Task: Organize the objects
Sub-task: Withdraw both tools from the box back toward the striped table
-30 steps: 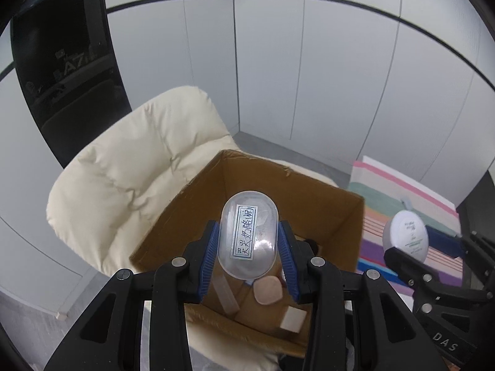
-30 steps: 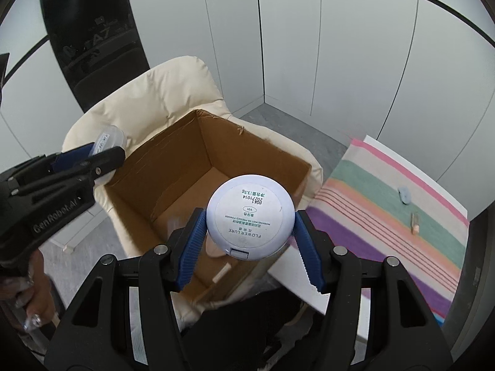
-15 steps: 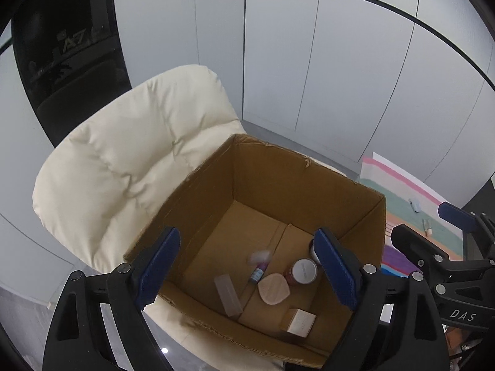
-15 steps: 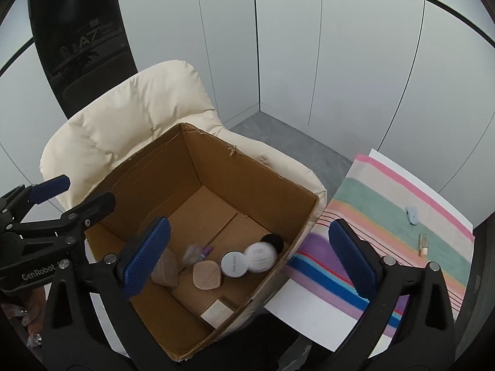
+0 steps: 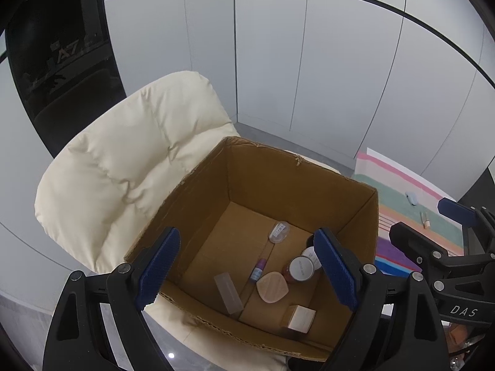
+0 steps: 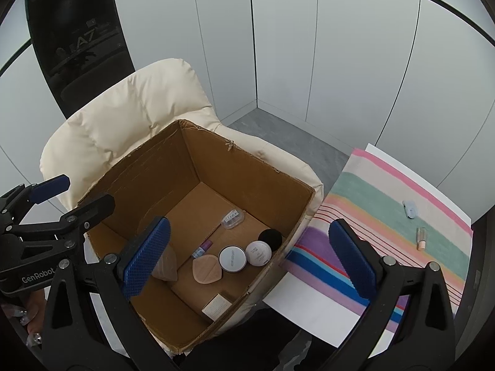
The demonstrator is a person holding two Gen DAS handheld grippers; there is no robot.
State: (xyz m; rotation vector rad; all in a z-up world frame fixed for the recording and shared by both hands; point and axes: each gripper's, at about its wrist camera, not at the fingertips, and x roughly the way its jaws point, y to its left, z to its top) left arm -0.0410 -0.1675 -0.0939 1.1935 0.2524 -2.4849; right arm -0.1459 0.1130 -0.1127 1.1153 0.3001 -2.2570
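Note:
An open cardboard box [image 5: 297, 170] [image 6: 247, 154] stands on a cream chair. Inside lie a clear oval case [image 5: 279, 232] [image 6: 233, 217], a white round compact [image 6: 258, 253], a lidded jar [image 5: 299, 268] [image 6: 232, 258], a beige puff [image 5: 272, 287] [image 6: 206, 270], a small purple bottle [image 5: 258, 269], a clear stick [image 5: 228, 293] and a small carton [image 5: 299, 317]. My left gripper [image 5: 247, 270] is open and empty above the box. My right gripper [image 6: 247, 259] is open and empty above the box's right side.
A cream padded chair [image 5: 123, 167] holds the box. A striped cloth [image 6: 396, 222] on a white board at the right carries a pale blue item [image 6: 411, 208] and a small tube [image 6: 421, 238]. White wall panels and a dark column [image 6: 77, 40] stand behind.
One second ago the left gripper held the clear case and the right held the white compact. Both opened and the two items dropped into the box, where they now rest.

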